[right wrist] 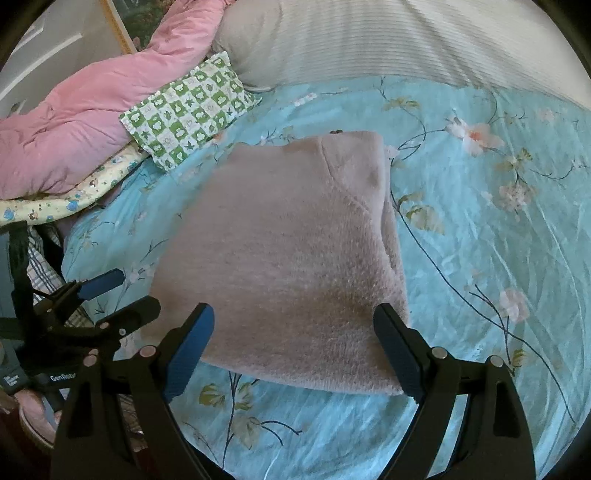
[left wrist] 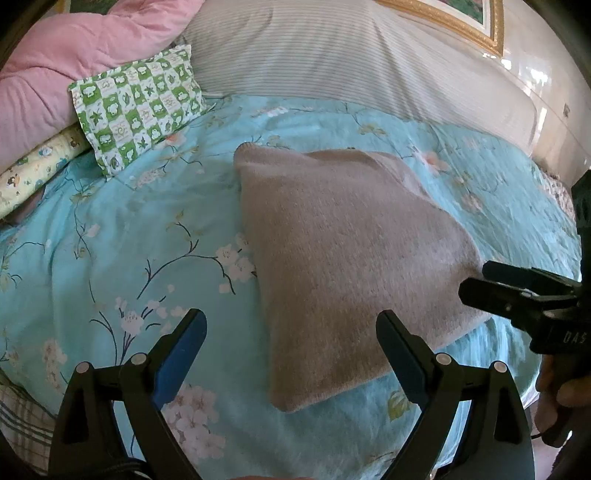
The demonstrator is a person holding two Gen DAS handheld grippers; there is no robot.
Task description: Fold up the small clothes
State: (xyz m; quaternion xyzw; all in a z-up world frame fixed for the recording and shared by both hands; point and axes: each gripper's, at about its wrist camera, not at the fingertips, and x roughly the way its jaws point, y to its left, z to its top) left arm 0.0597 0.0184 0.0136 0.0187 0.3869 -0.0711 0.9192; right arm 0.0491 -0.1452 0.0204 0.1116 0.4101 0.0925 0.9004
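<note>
A fuzzy pale pink-beige sweater lies folded into a rough rectangle on the light blue floral bedsheet. It also shows in the right wrist view, with its neckline at the far end. My left gripper is open and empty, just above the sweater's near left edge. My right gripper is open and empty over the sweater's near edge. The right gripper also shows at the right of the left wrist view. The left gripper shows at the left of the right wrist view.
A green-and-white checked small pillow and a pink quilt lie at the far left. A striped white pillow lies along the bed's head. A gold picture frame hangs behind. Bare bedsheet lies right of the sweater.
</note>
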